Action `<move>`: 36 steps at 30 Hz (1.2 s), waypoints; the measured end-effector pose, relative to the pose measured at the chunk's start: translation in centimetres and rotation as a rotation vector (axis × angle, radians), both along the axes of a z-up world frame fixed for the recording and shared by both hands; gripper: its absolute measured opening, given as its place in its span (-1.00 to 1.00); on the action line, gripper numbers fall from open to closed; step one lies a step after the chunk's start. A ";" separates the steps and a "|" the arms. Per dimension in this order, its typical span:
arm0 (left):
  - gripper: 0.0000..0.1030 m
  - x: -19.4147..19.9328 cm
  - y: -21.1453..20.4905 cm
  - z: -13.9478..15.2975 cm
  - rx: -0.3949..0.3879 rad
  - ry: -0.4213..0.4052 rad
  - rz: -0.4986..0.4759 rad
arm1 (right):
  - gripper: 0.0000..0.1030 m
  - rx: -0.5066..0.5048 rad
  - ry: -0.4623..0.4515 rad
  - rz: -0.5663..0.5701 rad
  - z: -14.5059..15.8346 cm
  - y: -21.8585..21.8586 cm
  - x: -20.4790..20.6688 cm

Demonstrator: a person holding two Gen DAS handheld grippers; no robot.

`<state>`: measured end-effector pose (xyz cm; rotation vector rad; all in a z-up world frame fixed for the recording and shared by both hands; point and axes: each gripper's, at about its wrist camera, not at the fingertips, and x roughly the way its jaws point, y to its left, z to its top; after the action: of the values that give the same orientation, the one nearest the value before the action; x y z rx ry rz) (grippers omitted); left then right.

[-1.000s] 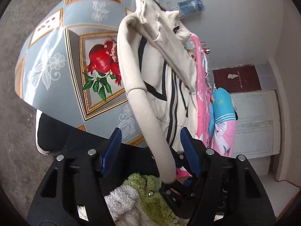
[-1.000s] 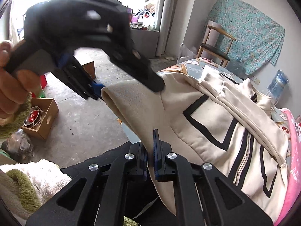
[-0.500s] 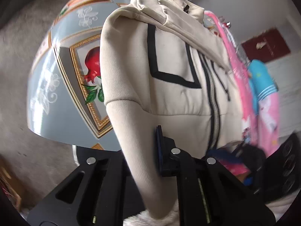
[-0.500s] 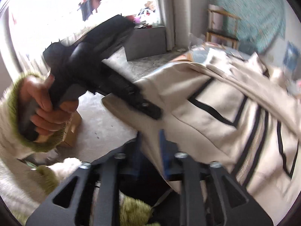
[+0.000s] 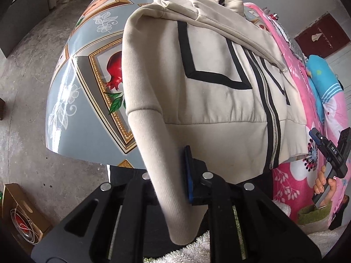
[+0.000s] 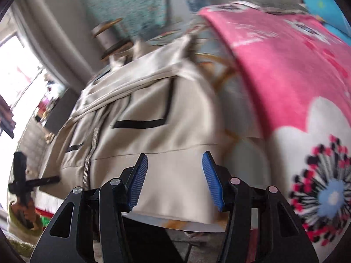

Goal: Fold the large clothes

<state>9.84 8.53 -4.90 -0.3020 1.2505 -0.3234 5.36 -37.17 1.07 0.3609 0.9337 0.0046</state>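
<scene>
Pinching the cream jacket's sleeve (image 5: 158,144) in our left gripper (image 5: 173,175), jaws easing apart, we kept the jacket (image 6: 153,118) on the table (image 5: 72,87); our right gripper (image 6: 174,179) was opening, empty.

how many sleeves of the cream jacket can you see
2. One sleeve hangs over the table's near edge, clamped in the left gripper. The other sleeve lies folded across the cream jacket's chest, up near the collar.
</scene>
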 end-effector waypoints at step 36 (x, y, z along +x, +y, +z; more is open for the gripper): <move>-0.92 -5.1 -1.3 6.9 0.030 -0.236 -0.086 | -0.91 -0.198 -0.055 -0.037 4.8 1.5 -5.2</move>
<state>4.78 7.21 2.03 -0.1788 1.0366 -0.4021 0.15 -35.63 5.86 0.1935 0.8643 -0.1103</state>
